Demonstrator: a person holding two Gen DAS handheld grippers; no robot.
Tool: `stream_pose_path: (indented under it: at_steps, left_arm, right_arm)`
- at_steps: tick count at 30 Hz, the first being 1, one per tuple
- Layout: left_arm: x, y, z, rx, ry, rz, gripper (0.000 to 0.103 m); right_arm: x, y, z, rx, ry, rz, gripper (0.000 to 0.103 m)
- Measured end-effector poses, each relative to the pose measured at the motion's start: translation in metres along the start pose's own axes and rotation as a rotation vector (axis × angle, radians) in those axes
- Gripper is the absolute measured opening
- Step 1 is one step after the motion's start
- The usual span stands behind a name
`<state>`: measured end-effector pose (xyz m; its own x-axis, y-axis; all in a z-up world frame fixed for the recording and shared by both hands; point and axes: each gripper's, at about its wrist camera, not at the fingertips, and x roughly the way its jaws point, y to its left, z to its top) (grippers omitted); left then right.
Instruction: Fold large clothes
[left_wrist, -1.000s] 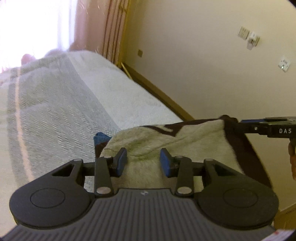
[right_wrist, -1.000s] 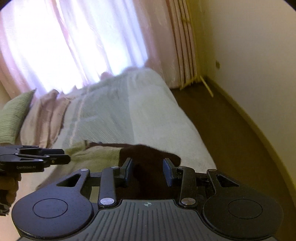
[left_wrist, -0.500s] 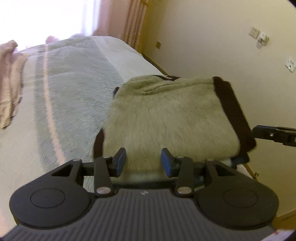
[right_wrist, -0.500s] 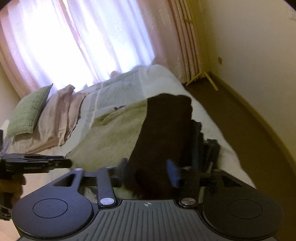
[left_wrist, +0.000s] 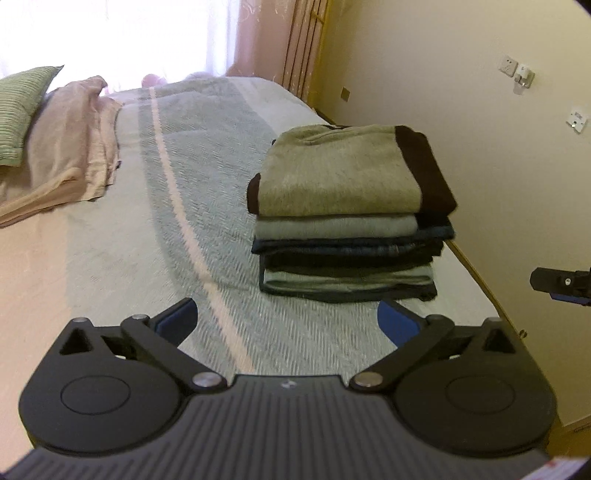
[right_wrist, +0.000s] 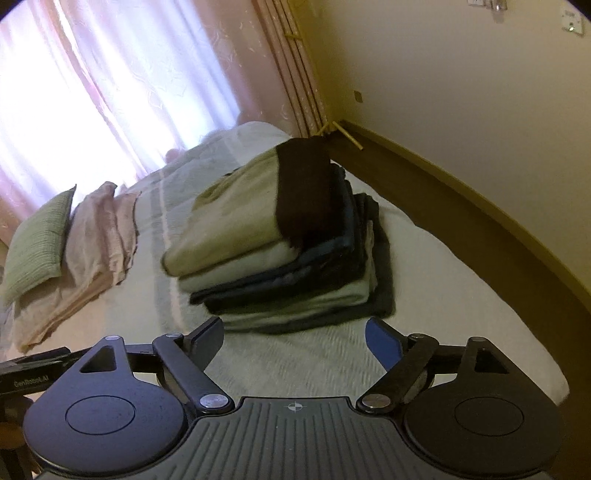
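Folded clothes sit stacked (left_wrist: 347, 218) on the bed (left_wrist: 177, 206), a beige sweater (left_wrist: 340, 173) topping the pile at 12 o'clock from both grippers. Left gripper (left_wrist: 286, 321) and right gripper (right_wrist: 293, 338) have just been opening, fingers wide apart, nothing between them.

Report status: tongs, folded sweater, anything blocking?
Left tongs and right tongs just opened, empty. Beige sweater folded, atop clothes stack on bed. Nothing blocking.

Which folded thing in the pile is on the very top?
The beige fuzzy garment with the dark brown band along one edge tops the stack of folded clothes. The pieces beneath it are pale grey-green, dark blue and black, and none has that brown band.
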<state>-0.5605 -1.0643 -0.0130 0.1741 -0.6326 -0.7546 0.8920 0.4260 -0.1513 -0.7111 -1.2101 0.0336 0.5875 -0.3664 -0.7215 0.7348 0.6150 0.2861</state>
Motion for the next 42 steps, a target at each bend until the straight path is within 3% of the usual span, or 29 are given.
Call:
stream_pose_path:
  at_steps: [7, 15, 27, 30, 42]
  left_arm:
    - [-0.058, -0.001, -0.018, 0.051, -0.045, -0.014, 0.102]
    - [-0.090, 0.001, -0.028, 0.038, -0.019, -0.045, 0.102]
    - [-0.098, -0.023, -0.027, 0.023, -0.002, 0.039, 0.102]
    - [-0.098, -0.027, -0.024, -0.016, 0.006, 0.017, 0.102]
    - [-0.099, -0.043, -0.015, -0.007, -0.005, 0.031, 0.102]
  right_arm:
    - [-0.046, 0.039, -0.027, -0.023, -0.035, -0.077, 0.083]
    - [-0.067, 0.056, -0.043, -0.046, -0.026, -0.117, 0.083]
    - [-0.069, 0.047, -0.026, -0.129, -0.019, -0.110, 0.083]
    - [-0.067, 0.042, -0.024, -0.136, -0.011, -0.101, 0.083]
    - [-0.065, 0.032, -0.023, -0.127, 0.007, -0.084, 0.083]
